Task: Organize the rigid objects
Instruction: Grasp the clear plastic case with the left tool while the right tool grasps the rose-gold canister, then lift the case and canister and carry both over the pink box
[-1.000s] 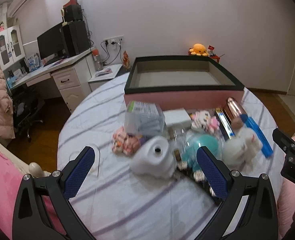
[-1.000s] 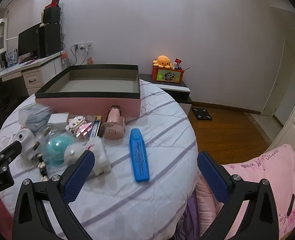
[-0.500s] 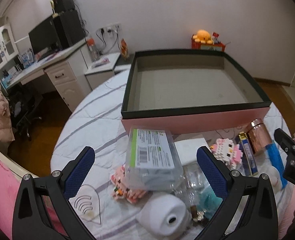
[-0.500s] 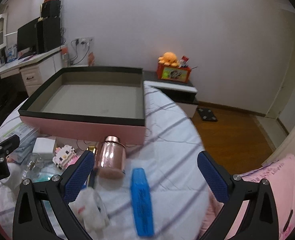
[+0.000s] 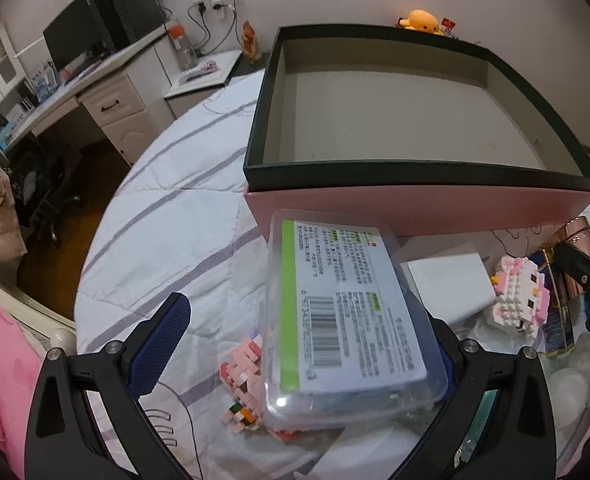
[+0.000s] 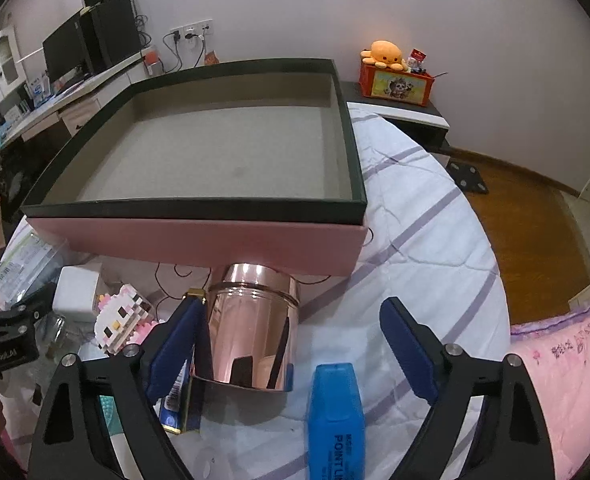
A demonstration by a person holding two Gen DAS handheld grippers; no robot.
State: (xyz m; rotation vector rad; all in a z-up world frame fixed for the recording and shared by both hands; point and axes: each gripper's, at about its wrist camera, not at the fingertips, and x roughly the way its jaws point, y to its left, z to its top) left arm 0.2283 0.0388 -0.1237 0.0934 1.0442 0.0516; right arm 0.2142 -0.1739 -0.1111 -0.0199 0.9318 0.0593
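A large pink box with a dark rim (image 5: 415, 170) (image 6: 199, 210) stands open and empty on the round table. In the left wrist view my left gripper (image 5: 303, 344) is open, its fingers either side of a clear plastic case with a green and white label (image 5: 343, 304). In the right wrist view my right gripper (image 6: 291, 344) is open around a rose-gold metal cup (image 6: 251, 328) and the top of a blue marker (image 6: 337, 412). Pink toy-brick figures (image 5: 243, 388) (image 6: 123, 320) and a white block (image 5: 451, 288) lie in the pile.
The table has a white cloth with purple stripes (image 5: 167, 216). A desk with a monitor (image 5: 83, 40) stands at the left. A side table with an orange plush (image 6: 391, 56) is behind the box. A pink quilt (image 6: 567, 376) lies at the right. A slim blue box (image 6: 183, 396) lies by the cup.
Both grippers have moved forward and down toward the pile. The clear case now sits between the left fingers, and the cup and marker between the right fingers.
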